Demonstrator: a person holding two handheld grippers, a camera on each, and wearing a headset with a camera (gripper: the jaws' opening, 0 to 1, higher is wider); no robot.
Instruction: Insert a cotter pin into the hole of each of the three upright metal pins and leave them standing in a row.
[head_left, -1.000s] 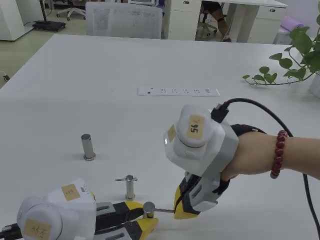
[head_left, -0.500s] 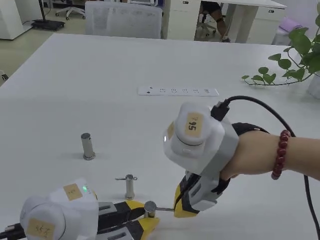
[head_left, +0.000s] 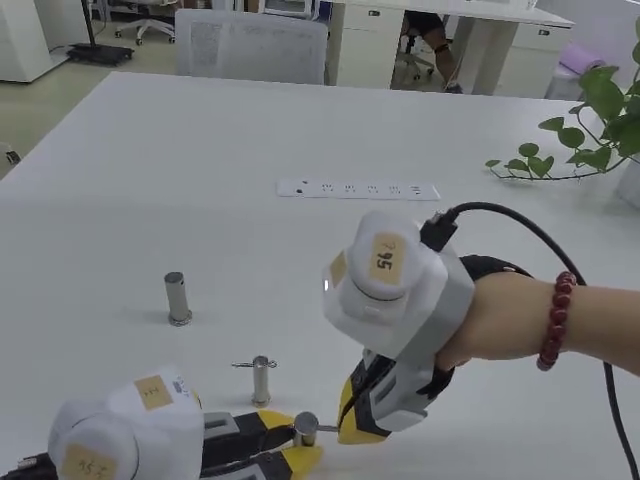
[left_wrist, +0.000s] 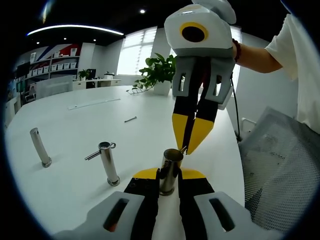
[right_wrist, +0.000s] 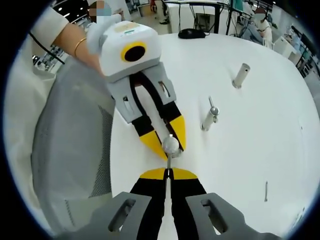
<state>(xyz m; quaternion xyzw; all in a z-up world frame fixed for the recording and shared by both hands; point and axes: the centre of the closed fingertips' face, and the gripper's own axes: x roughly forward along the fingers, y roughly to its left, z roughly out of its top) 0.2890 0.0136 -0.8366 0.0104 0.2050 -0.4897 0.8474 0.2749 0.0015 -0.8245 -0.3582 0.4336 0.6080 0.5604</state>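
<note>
My left gripper (head_left: 298, 442) (left_wrist: 170, 176) is shut on a short upright metal pin (head_left: 305, 429) (left_wrist: 169, 169) near the table's front edge. My right gripper (head_left: 350, 428) (right_wrist: 168, 173) is shut on a thin cotter pin (right_wrist: 169, 161), whose tip meets the head of that metal pin (right_wrist: 170, 145). The right gripper (left_wrist: 192, 134) comes down from above in the left gripper view. A second pin (head_left: 261, 377) (left_wrist: 108, 162) (right_wrist: 210, 118) stands just behind with a cotter pin through its top. A third, bare pin (head_left: 177, 297) (left_wrist: 39, 147) (right_wrist: 241, 75) stands further back left.
A white power strip (head_left: 357, 187) lies across the middle of the table. A loose cotter pin (left_wrist: 131, 119) (right_wrist: 265, 191) lies on the tabletop. A potted plant (head_left: 590, 120) stands at the right edge. A grey chair (head_left: 250, 42) is behind the table.
My right gripper has closed in on the held pin, and less of the cotter pin's shaft shows between them. The head camera has tilted slightly.
</note>
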